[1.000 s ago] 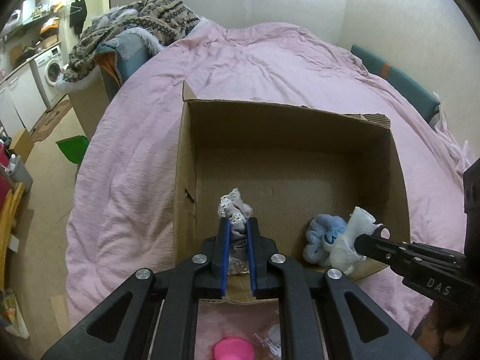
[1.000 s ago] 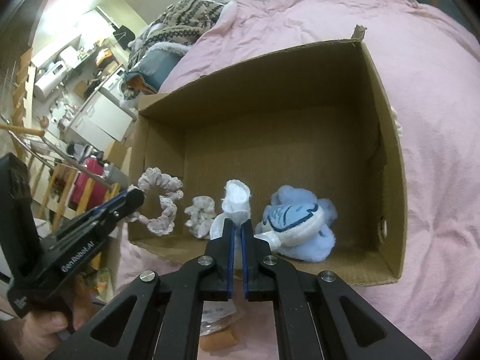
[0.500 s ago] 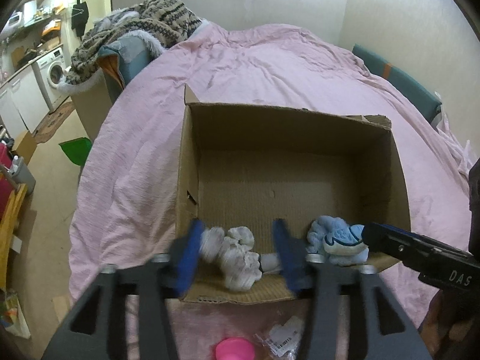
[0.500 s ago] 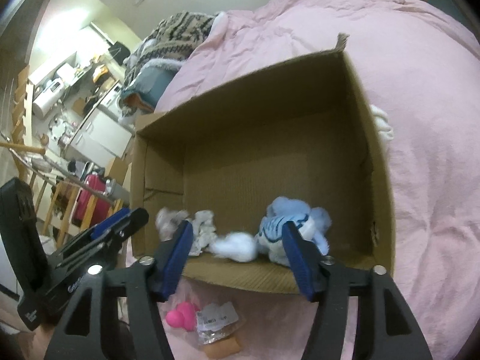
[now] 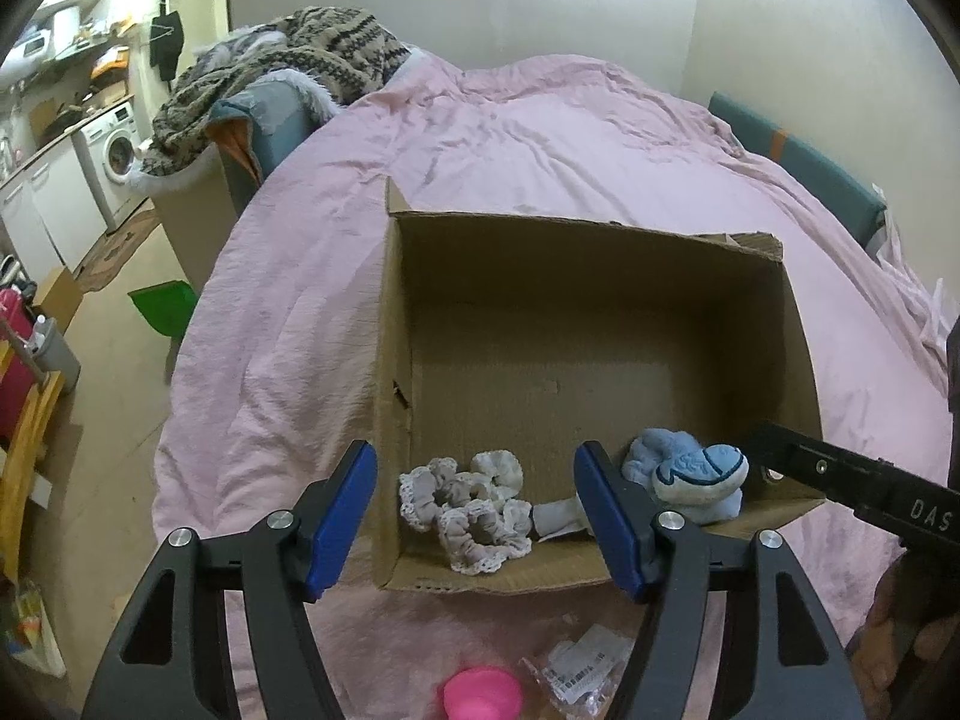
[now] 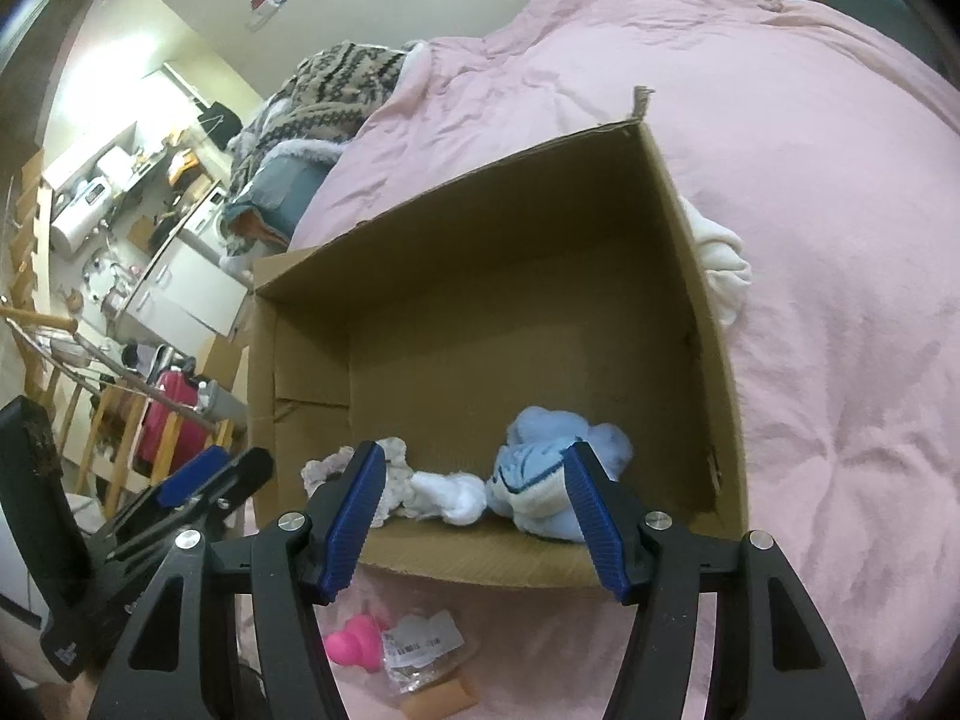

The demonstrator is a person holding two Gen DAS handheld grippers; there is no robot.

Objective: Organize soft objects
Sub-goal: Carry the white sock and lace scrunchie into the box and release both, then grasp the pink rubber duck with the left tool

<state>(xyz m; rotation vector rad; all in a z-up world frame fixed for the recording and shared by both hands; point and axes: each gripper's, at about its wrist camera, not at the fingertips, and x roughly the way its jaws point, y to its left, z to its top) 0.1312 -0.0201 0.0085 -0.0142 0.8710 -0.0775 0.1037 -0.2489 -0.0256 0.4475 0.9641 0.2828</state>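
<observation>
An open cardboard box (image 5: 600, 312) (image 6: 480, 276) sits on the pink bed. Inside, near its front wall, lie grey lace-edged scrunchies (image 5: 468, 504) (image 6: 390, 474), a white sock (image 5: 555, 519) (image 6: 450, 495) and a light-blue plush toy (image 5: 690, 477) (image 6: 552, 480). My left gripper (image 5: 477, 519) is open and empty, just in front of the box over the scrunchies. My right gripper (image 6: 471, 516) is open and empty, in front of the box over the sock and plush.
A pink toy (image 5: 480, 693) (image 6: 354, 645) and a clear plastic bag (image 5: 576, 675) (image 6: 423, 648) lie on the bed in front of the box. A white cloth (image 6: 720, 264) lies behind the box's right wall. A patterned blanket pile (image 5: 288, 78) sits at the far left.
Both grippers opened and pulled back from the box. The scrunchie dropped from the left and the white sock from the right; both now lie in the box.
</observation>
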